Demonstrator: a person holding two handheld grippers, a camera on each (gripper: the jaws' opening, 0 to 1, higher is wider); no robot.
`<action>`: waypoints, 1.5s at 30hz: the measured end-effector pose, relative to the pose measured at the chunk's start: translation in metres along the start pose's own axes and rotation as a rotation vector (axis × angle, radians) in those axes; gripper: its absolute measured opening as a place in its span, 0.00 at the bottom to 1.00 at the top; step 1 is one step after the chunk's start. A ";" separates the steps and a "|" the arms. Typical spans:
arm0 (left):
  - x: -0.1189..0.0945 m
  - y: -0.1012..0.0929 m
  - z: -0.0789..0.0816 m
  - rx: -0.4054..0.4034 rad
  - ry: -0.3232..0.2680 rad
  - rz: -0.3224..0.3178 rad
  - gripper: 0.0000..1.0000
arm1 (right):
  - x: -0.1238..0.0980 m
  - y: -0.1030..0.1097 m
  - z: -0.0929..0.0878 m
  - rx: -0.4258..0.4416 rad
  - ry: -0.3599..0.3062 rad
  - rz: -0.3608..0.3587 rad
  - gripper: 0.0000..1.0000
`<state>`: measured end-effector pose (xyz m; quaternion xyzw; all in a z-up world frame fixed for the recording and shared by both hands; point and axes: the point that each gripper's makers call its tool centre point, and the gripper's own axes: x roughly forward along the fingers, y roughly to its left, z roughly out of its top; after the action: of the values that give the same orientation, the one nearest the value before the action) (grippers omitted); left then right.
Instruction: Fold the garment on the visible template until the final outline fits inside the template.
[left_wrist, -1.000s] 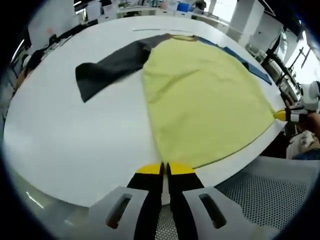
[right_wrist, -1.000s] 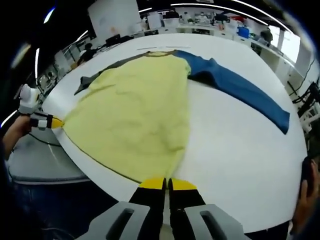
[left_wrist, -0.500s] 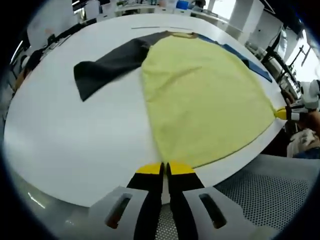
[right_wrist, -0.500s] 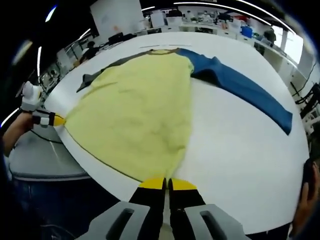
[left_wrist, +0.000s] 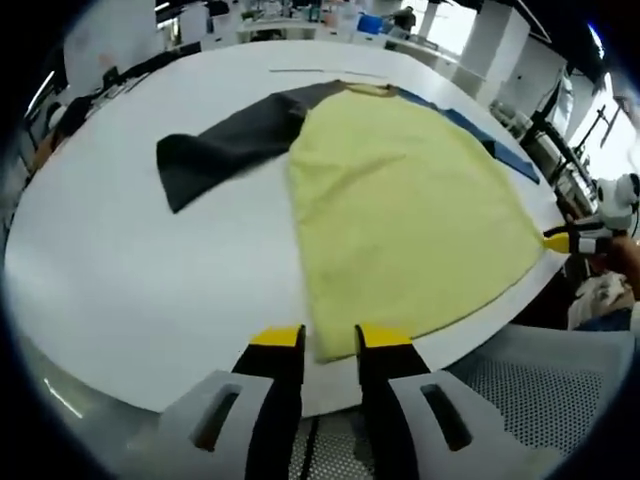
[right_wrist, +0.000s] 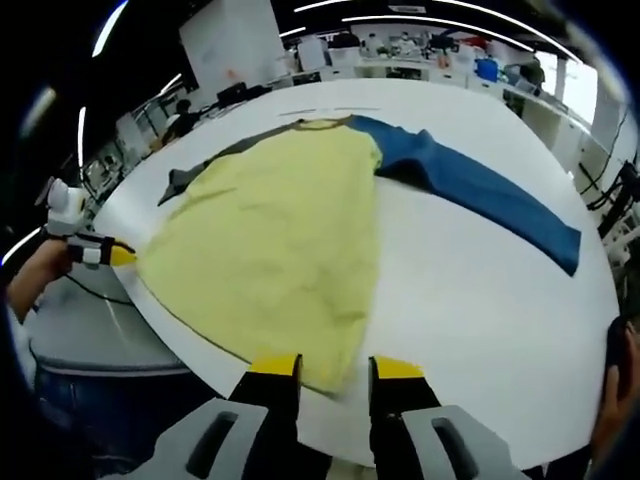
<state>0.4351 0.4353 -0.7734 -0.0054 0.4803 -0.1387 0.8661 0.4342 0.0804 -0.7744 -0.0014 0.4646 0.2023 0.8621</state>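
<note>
A long-sleeved shirt lies flat on the white round table (left_wrist: 120, 280). Its yellow body (left_wrist: 400, 200) has a dark grey sleeve (left_wrist: 225, 145) spread to one side and a blue sleeve (right_wrist: 480, 190) to the other. In the left gripper view my left gripper (left_wrist: 330, 342) stands open at the near table edge, one hem corner lying between its jaws. My right gripper (right_wrist: 336, 370) is open too, at the other hem corner of the yellow body (right_wrist: 270, 240). Each gripper shows small in the other's view: the right gripper (left_wrist: 572, 240) and the left gripper (right_wrist: 100, 253).
A grey mesh chair seat (left_wrist: 500, 385) sits just below the table edge by my left gripper. A thin line mark (left_wrist: 300, 70) lies on the table beyond the collar. A hand (right_wrist: 612, 395) shows at the far right. Desks and equipment fill the background.
Both grippers were shut at the hem corners and now stand open, with the hem lying loose on the table. The shirt has stayed flat in place.
</note>
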 end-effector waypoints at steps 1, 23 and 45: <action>0.000 -0.003 0.004 0.009 -0.020 -0.013 0.25 | -0.001 0.000 0.002 0.003 -0.007 0.004 0.32; -0.008 -0.021 0.040 0.087 -0.190 -0.110 0.76 | -0.018 -0.055 0.062 0.083 -0.198 -0.054 0.86; -0.016 -0.038 0.065 0.145 -0.279 -0.187 0.99 | -0.029 -0.164 0.119 0.223 -0.333 -0.211 0.98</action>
<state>0.4724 0.3949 -0.7197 -0.0070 0.3417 -0.2509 0.9057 0.5728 -0.0581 -0.7136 0.0785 0.3325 0.0558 0.9382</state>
